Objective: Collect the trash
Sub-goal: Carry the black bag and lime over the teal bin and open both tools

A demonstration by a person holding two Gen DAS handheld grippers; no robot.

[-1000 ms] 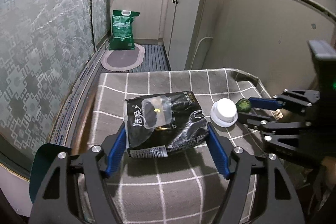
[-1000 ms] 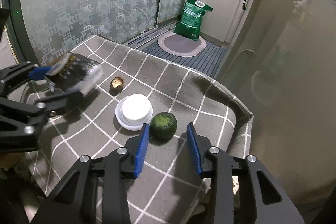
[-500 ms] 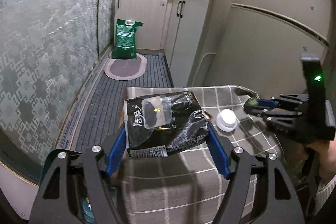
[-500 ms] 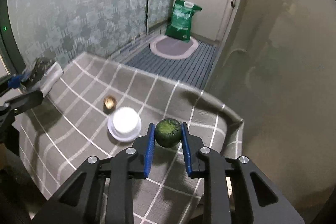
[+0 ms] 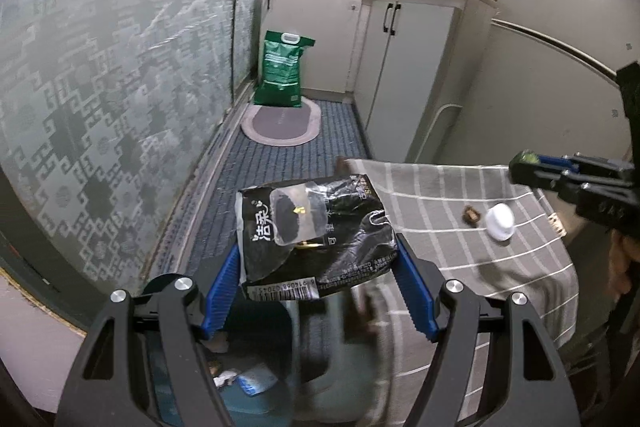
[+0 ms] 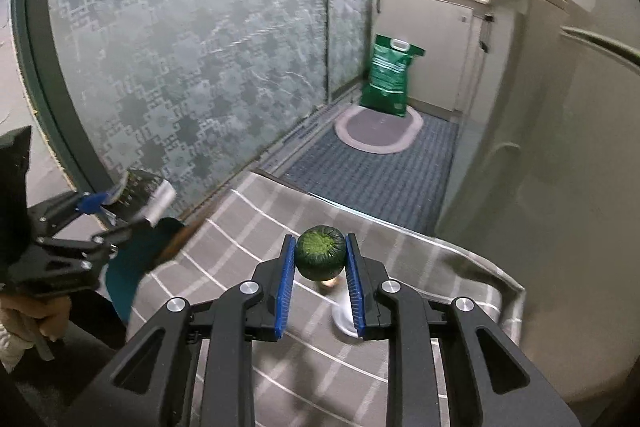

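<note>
My left gripper (image 5: 318,259) is shut on a crumpled black plastic bag (image 5: 312,231) and holds it in the air left of the table, above a blue trash bin (image 5: 248,383) that has litter in it. My right gripper (image 6: 320,257) is shut on a small round green fruit (image 6: 320,251), lifted above the checked tablecloth (image 6: 248,267). On the cloth lie a white lid (image 5: 500,221) and a brown nutshell (image 5: 471,215). Each gripper also shows in the other view: the right one (image 5: 528,163) and the left one (image 6: 120,203).
A patterned glass sliding door (image 5: 100,87) runs along the left. A green sack (image 5: 282,69) and an oval mat (image 5: 280,121) lie on the floor ahead. White cabinets (image 5: 404,67) and a grey wall stand to the right of the table.
My left gripper has carried the black bag off the table to above the bin. My right gripper closed on the green fruit and lifted it off the cloth.
</note>
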